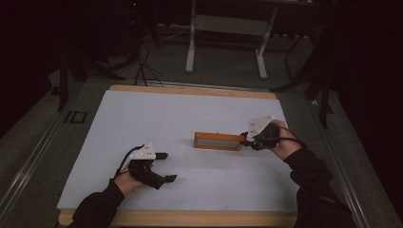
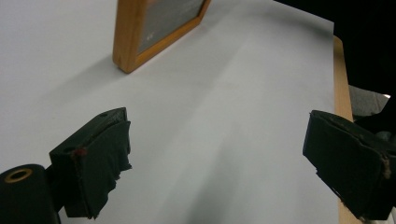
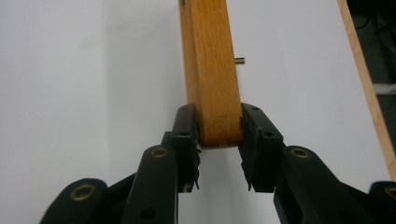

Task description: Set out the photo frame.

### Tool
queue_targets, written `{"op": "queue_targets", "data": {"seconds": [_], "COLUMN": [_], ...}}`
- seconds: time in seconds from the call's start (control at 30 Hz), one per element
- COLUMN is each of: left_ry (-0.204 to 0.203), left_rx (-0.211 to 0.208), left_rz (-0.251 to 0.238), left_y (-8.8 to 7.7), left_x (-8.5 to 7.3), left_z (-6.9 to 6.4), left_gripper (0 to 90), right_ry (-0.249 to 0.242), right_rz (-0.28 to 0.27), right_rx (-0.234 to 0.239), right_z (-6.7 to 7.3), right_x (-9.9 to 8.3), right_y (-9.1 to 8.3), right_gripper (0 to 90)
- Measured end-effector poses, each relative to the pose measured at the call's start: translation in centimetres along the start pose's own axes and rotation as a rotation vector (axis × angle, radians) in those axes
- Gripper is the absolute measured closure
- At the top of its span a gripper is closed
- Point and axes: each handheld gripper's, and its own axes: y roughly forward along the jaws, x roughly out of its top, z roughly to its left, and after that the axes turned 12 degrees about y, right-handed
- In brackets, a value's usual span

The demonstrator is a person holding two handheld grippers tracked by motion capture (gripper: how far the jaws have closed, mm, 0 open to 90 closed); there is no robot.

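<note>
A wooden picture frame (image 1: 217, 141) stands on its long edge on the white sheet (image 1: 180, 123), right of centre. My right gripper (image 1: 248, 138) is shut on its right end; in the right gripper view the two pads press both faces of the frame (image 3: 214, 70), and a small metal pin sticks out of its right side. My left gripper (image 1: 166, 167) hovers near the front left of the sheet, jaws wide open with nothing between them. In the left gripper view the frame's corner (image 2: 133, 44) lies ahead, well beyond the fingertips (image 2: 100, 158).
The white sheet covers a wooden table (image 1: 190, 218) whose rim shows at front and back. Beyond the far edge stand a white table frame (image 1: 228, 28) and dark cables on the floor. A dark sleeve (image 1: 313, 180) reaches in at the right.
</note>
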Motion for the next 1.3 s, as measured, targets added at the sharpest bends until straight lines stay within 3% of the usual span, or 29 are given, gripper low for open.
{"op": "queue_targets", "data": {"seconds": [0.2,0.47,0.97,1.17,1.3], "left_ry": [-0.017,-0.009,0.000,-0.002,-0.003], "left_rx": [-0.006,-0.005,-0.010,-0.012,-0.011], "left_rz": [-0.008,-0.013,-0.010,-0.014,-0.017], "left_y": [0.2,0.3,0.5,0.4,0.4], "left_x": [-0.6,-0.7,-1.0,-1.1,-1.1], "left_z": [0.0,0.0,0.0,0.0,0.0], "left_gripper": [7.8,7.8,7.8,7.8,7.8], "right_ry": [0.070,0.147,0.257,0.283,0.293], "right_rz": [0.013,0.021,-0.015,-0.016,-0.031], "right_rx": [0.029,0.043,0.031,-0.004,0.003], "right_z": [-1.9,-3.8,-5.8,-6.5,-6.9], "right_x": [0.5,1.1,1.1,1.1,1.1], "right_y": [0.5,1.3,2.6,3.4,3.6], "right_gripper": [66.8,65.1,61.4,58.1,56.6]}}
